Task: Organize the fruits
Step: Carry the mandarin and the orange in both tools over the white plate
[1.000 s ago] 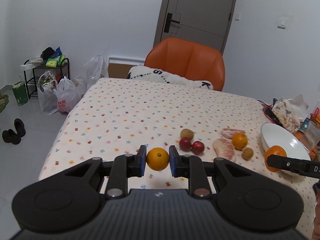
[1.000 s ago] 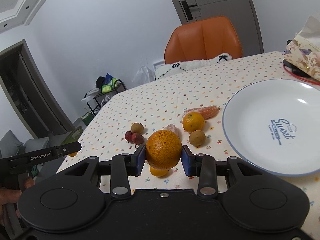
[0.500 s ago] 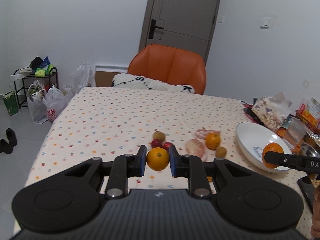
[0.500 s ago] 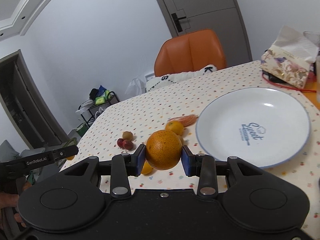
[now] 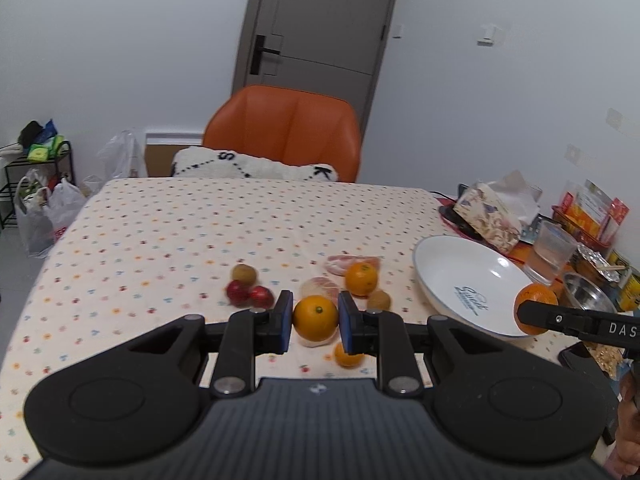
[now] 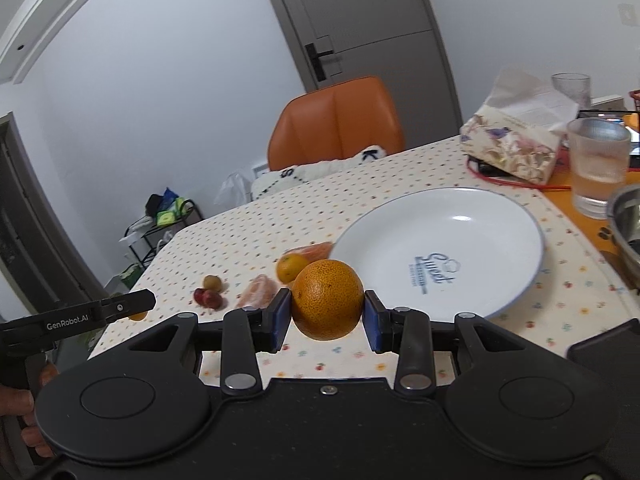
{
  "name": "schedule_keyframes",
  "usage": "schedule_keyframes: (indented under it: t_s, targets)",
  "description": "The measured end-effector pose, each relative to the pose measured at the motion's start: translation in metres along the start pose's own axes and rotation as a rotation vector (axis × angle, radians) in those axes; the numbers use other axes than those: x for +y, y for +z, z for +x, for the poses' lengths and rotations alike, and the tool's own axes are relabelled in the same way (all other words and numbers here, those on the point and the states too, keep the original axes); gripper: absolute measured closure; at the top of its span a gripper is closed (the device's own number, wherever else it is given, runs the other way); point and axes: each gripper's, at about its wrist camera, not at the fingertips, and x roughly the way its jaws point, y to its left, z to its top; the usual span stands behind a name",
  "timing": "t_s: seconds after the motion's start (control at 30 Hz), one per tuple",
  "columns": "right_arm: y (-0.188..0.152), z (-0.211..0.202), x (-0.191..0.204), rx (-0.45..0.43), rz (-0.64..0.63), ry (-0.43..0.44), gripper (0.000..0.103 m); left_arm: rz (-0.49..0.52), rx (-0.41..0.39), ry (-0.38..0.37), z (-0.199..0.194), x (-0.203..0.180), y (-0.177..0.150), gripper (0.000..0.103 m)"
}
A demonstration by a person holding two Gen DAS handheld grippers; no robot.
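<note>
Both grippers, each gripping an orange, have neared the plate (image 6: 516, 216).

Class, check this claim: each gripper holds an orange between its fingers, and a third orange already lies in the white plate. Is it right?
Not quite. Each gripper does hold an orange: left gripper, right gripper. But the white plate holds no fruit, as the right wrist view shows; the loose orange lies on the tablecloth beside it.
</note>
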Motion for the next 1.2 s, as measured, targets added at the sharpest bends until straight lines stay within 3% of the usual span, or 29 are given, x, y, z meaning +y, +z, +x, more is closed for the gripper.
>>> schedule_keyframes:
  t_s: [0.53,1.2]
  targets:
    - [-0.001,-0.004,-0.039,-0.010,0.043,-0.080,0.067,0.070,0.035,-0.089,0.034,-0.049,0.004,0.081]
    - [0.004,0.022,-0.067,0.020,0.036,-0.096,0.067,0.135,0.091,-0.151,0.095,-0.104,0.010,0.081]
